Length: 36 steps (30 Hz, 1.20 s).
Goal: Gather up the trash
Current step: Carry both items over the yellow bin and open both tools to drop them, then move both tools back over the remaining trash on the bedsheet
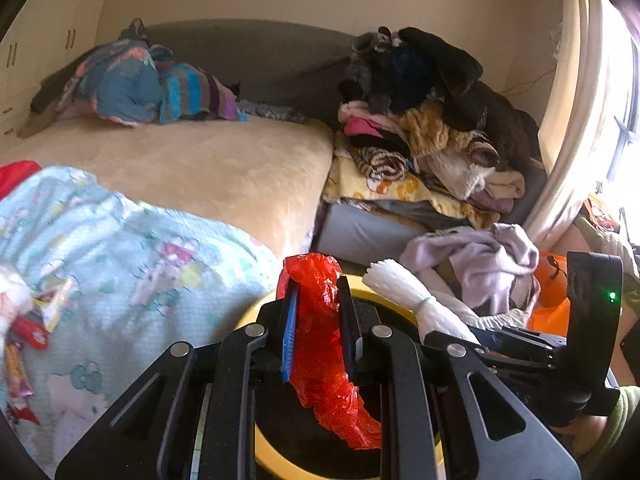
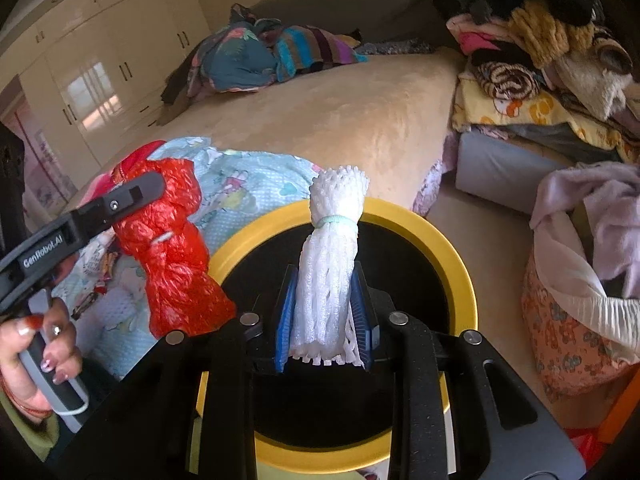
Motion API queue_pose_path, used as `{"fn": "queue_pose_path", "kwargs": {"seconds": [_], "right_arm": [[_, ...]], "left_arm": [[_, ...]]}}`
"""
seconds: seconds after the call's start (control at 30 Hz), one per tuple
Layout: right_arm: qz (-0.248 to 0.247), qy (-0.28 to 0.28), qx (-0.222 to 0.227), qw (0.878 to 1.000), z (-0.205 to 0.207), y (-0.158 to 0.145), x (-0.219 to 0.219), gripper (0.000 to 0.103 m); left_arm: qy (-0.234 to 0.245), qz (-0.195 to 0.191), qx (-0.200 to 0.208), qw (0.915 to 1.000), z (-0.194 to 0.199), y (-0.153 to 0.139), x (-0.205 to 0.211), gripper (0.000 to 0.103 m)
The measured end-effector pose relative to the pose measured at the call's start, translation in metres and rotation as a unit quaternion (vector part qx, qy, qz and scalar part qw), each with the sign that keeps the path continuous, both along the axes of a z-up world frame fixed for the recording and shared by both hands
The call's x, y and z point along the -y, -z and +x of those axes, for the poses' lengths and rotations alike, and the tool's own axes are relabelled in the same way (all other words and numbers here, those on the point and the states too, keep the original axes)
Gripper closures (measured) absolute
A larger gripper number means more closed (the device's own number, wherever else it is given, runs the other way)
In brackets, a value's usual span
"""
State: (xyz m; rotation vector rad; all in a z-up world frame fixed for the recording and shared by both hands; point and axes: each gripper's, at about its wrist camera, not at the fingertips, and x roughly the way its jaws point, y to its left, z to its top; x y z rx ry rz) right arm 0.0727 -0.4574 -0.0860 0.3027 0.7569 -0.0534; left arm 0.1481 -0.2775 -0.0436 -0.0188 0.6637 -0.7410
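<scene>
Left gripper [image 1: 318, 320] clamped on a crumpled red plastic bag [image 1: 324, 360]; bag bunches up above the pads and hangs down below them. In the right wrist view the same left gripper comes in from the left edge, a hand [image 2: 38, 356] on its grey handle, red bag dangling from the fingers.

Right gripper [image 2: 326, 312] clamped on a bundle of white foam netting [image 2: 334, 256] tied round the upper part with a pale green band [image 2: 338, 222]. Bundle stands roughly upright between the blue pads [image 2: 285, 320], frayed end poking out below.

Both items sit over a round bin with a yellow rim [image 2: 460, 264] and a black inside. Netting is over the opening, red bag over or just beside its left rim; neither is in the bin yet. Bin stands on the floor right by the bed corner.

Bed [image 1: 208, 168] has a beige cover, a light blue printed blanket [image 1: 120, 248] at the near end with small wrappers [image 1: 24, 344] lying on it, and a heap of colourful clothes [image 1: 152, 84] at the far end. To the right of the bed, a tall pile of folded clothes [image 1: 432, 128]. A patterned laundry basket [image 2: 568, 344] with lilac cloth sits right of the bin. White cupboards [image 2: 104, 60] on the far wall.
</scene>
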Motion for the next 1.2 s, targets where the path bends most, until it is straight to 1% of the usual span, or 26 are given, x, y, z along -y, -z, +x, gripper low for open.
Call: {"fn": "queue_pose_path", "kwargs": {"seconds": [0.03, 0.07, 0.1, 0.13, 0.17, 0.2, 0.27, 0.3, 0.37, 0.5, 0.63, 0.73, 0.8, 0.93, 1.2], "right_arm": [[0.002, 0.001, -0.003, 1.000, 0.000, 0.002, 0.001, 0.081], [0.003, 0.001, -0.005, 1.000, 0.000, 0.004, 0.001, 0.077], [0.002, 0.005, -0.008, 1.000, 0.000, 0.006, 0.002, 0.062], [0.000, 0.013, -0.006, 1.000, -0.002, 0.007, 0.002, 0.047], [-0.001, 0.021, -0.004, 1.000, -0.003, 0.008, 0.003, 0.043], [-0.003, 0.028, -0.003, 1.000, -0.004, 0.008, 0.004, 0.040], [-0.008, 0.035, -0.004, 0.999, -0.003, 0.010, 0.006, 0.038], [-0.011, 0.039, -0.005, 0.999, -0.003, 0.010, 0.007, 0.037], [-0.011, 0.045, -0.003, 0.999, -0.004, 0.011, 0.009, 0.035], [-0.021, 0.042, 0.006, 0.999, -0.004, 0.008, 0.005, 0.035], [-0.032, 0.036, 0.017, 0.999, -0.006, 0.003, -0.002, 0.031], [-0.044, 0.029, 0.029, 0.998, -0.007, -0.003, -0.011, 0.027], [-0.049, 0.025, 0.039, 0.998, -0.007, -0.007, -0.017, 0.026], [-0.052, 0.011, 0.049, 0.997, -0.004, -0.013, -0.030, 0.024], [-0.050, -0.022, 0.061, 0.997, 0.003, -0.021, -0.062, 0.023]], "left_arm": [[0.003, -0.001, -0.003, 1.0000, 0.000, 0.003, 0.002, 0.083], [0.008, -0.003, -0.008, 0.9999, 0.000, 0.006, 0.003, 0.079], [0.010, -0.002, -0.013, 0.9999, 0.001, 0.008, 0.004, 0.058], [0.008, 0.000, -0.016, 0.9998, 0.003, 0.010, 0.003, 0.024], [0.002, 0.001, -0.016, 0.9999, 0.003, 0.012, 0.001, 0.013], [-0.001, -0.002, -0.014, 0.9999, 0.003, 0.012, -0.002, 0.009], [-0.013, 0.001, -0.018, 0.9997, 0.005, 0.013, -0.008, 0.009], [-0.021, 0.003, -0.020, 0.9996, 0.005, 0.012, -0.011, 0.006], [-0.039, 0.001, -0.021, 0.9990, 0.006, 0.011, -0.021, 0.006], [-0.066, 0.011, -0.022, 0.9976, 0.005, 0.008, -0.033, 0.006], [-0.081, 0.014, -0.020, 0.9964, 0.004, 0.003, -0.044, 0.006], [-0.089, 0.014, -0.006, 0.9959, 0.000, -0.004, -0.051, 0.006], [-0.098, 0.020, 0.006, 0.9950, -0.003, -0.008, -0.057, 0.006], [-0.112, 0.017, 0.019, 0.9934, -0.007, -0.016, -0.070, 0.006], [-0.147, 0.002, 0.026, 0.9888, -0.007, -0.026, -0.102, 0.006]]}}
